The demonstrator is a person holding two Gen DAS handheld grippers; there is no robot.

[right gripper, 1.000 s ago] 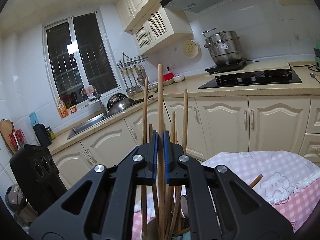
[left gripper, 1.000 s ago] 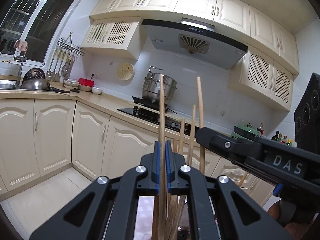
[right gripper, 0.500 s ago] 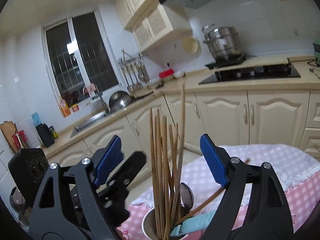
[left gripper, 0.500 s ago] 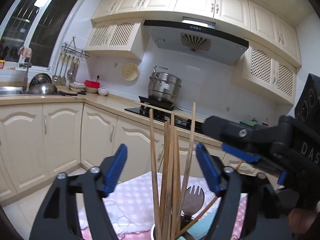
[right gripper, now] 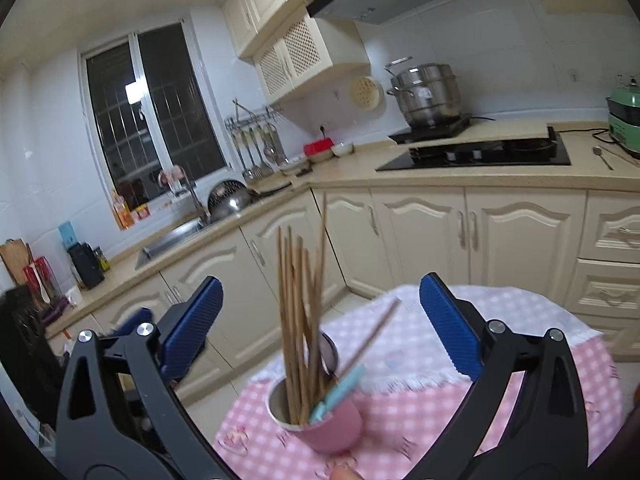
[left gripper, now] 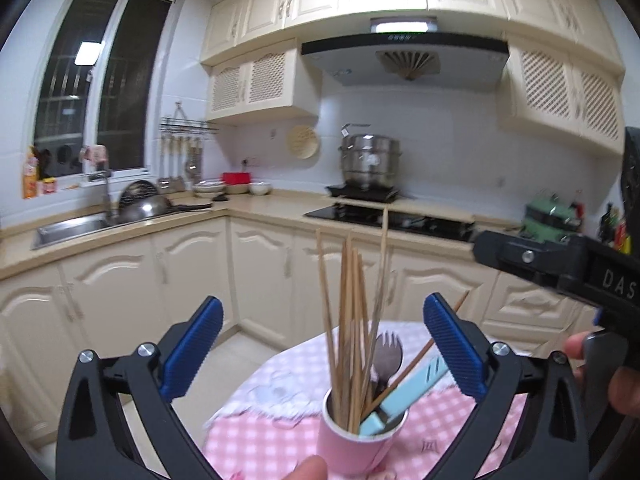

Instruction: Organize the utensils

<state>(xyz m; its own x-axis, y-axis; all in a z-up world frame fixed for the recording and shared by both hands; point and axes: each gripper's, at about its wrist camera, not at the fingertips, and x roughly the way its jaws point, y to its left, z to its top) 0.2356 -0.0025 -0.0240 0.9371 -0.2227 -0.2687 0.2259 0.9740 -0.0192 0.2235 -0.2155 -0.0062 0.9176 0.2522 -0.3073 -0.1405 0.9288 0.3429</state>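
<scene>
Left gripper [left gripper: 323, 351] and right gripper [right gripper: 320, 326] both spread wide, gripping nothing, above pink cup [right gripper: 334, 424] bristling with chopsticks [right gripper: 299, 320], probably a fork [left gripper: 387, 356] too

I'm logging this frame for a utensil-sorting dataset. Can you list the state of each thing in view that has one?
left tongs: open, holding nothing
right tongs: open, holding nothing
pink cup: upright on the checked tablecloth, full of utensils
chopsticks: standing bunched in the cup, one leaning right
fork: in the cup, tines up
blue utensil: in the cup, leaning right
</scene>
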